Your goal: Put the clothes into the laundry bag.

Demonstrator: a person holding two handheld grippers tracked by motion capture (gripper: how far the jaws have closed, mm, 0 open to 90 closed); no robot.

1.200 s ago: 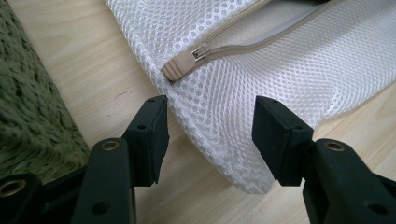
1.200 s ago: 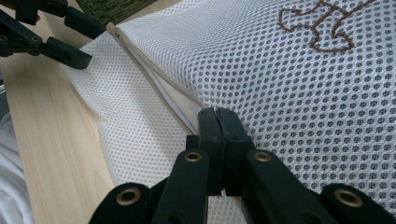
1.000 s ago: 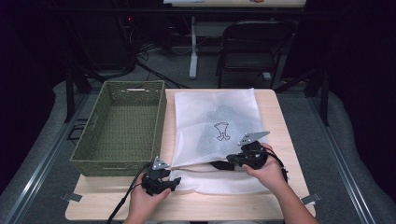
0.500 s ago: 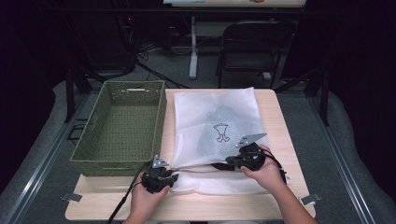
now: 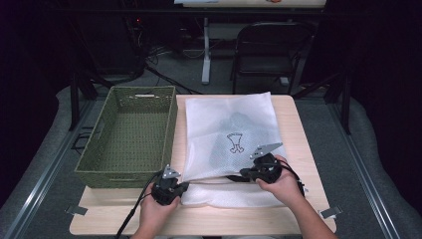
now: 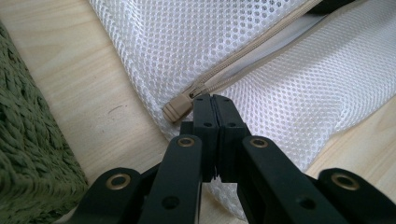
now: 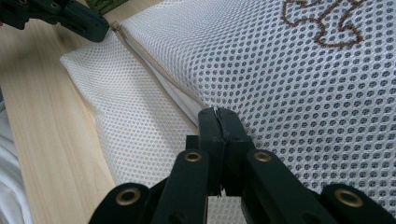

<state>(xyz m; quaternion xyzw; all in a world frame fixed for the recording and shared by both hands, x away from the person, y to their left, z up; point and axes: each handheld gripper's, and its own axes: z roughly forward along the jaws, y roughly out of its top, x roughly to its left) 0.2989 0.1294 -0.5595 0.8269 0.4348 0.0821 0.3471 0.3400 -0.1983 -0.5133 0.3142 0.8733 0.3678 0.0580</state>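
White mesh laundry bag (image 5: 229, 134) lay flat on the desk (image 5: 298, 149), right of the green woven basket (image 5: 129, 134), with its zippered edge toward the near side. The left hand-held gripper (image 5: 171, 186) stood at the bag's near left corner; in the left gripper view its jaws were pressed together on the mesh just beside the beige zipper pull (image 6: 177, 108), though whether cloth lay between them was hard to tell. The right hand-held gripper (image 5: 261, 169) sat further right along the same edge, jaws closed on the upper lip of the opening, as the right gripper view showed (image 7: 218, 116). The zipper (image 7: 154, 70) appeared open along most of its length, so opening seemed largely done; by judgement, emptying or filling the bag, or moving it to the basket, remained. The high view alone showed a dark item inside the bag (image 5: 239, 124) and the printed emblem's place; the gripper views alone resolved the zipper teeth, the pull and the gap between the two mesh layers
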